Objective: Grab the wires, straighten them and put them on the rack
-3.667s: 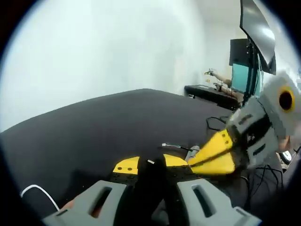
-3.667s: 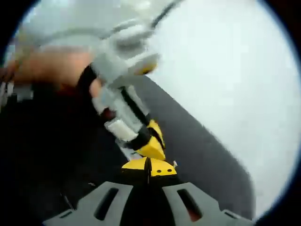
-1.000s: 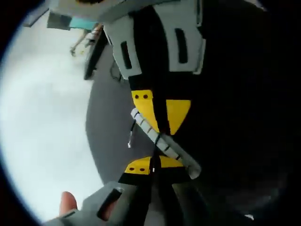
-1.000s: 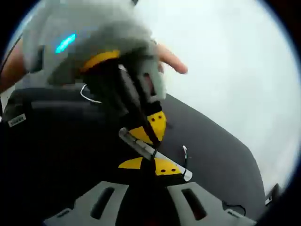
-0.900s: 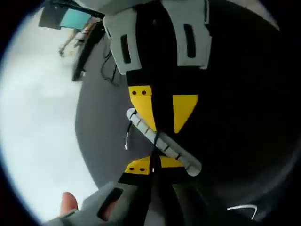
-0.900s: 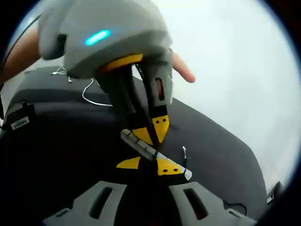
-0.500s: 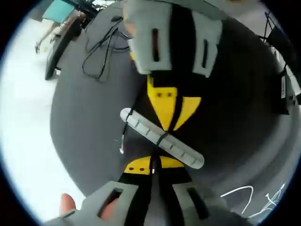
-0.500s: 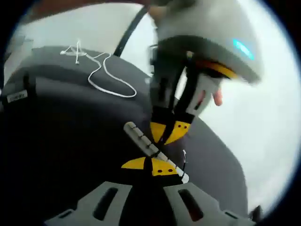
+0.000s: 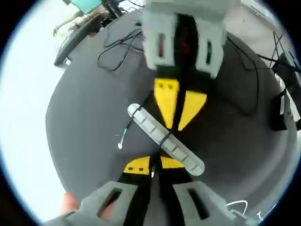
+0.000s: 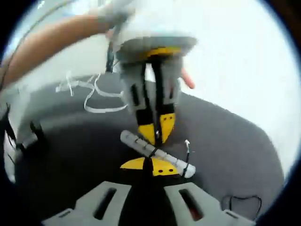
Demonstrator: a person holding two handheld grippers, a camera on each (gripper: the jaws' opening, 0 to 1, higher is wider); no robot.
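A grey slotted rack (image 9: 153, 129) lies slantwise on the dark table (image 9: 84, 108). A thin black wire (image 9: 164, 139) crosses the rack in a slot, held between the two grippers. My left gripper (image 9: 151, 167) is shut on the wire just below the rack. My right gripper (image 9: 177, 123) comes in from above, tip to tip with the left one, shut on the same wire. In the right gripper view, the right gripper (image 10: 149, 165) sits just under the rack (image 10: 141, 143), with the left gripper (image 10: 157, 134) opposite. The wire's loose end (image 10: 187, 143) sticks out beside the rack.
Loose black cables (image 9: 117, 44) lie at the table's far side, and a black box (image 9: 281, 109) sits at its right edge. A white wire (image 10: 94, 96) lies on the table behind the left gripper. A person's forearm (image 10: 51, 40) reaches in above. A black cable (image 10: 241, 203) rests lower right.
Both grippers, earlier held up away from the rack, now face each other across it with the wire in a slot. Both views have rolled and swung over the table.
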